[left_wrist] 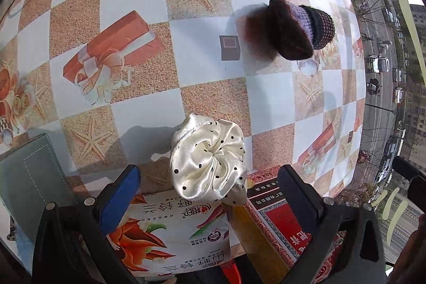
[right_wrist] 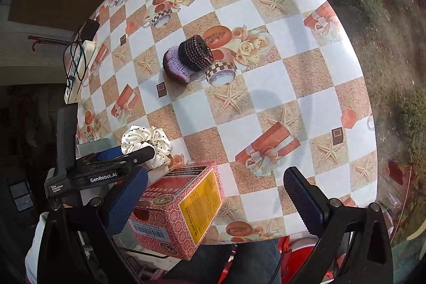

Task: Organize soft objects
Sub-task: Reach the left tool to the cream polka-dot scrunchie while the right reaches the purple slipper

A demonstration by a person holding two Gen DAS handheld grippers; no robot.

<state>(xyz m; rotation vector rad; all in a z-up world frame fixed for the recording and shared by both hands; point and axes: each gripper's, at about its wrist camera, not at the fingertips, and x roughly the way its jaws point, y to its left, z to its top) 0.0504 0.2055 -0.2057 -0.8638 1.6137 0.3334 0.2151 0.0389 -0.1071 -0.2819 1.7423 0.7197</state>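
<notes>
The cream satin scrunchie (left_wrist: 210, 160) at bottom centre looked light, squishy and slippery, so I'd pinch its bunched middle; both the left gripper (left_wrist: 210, 193) and right gripper (right_wrist: 213, 196) were spread wide, empty.

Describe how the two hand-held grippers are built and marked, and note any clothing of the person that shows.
Each hand-held gripper, left and right, has a black angular frame with silver bolts and two fingers faced with blue textured pads. The left one's black body carries white lettering, "GenRobot.AI". Dark trousers and a pale sleeve show below the table edge.
</notes>
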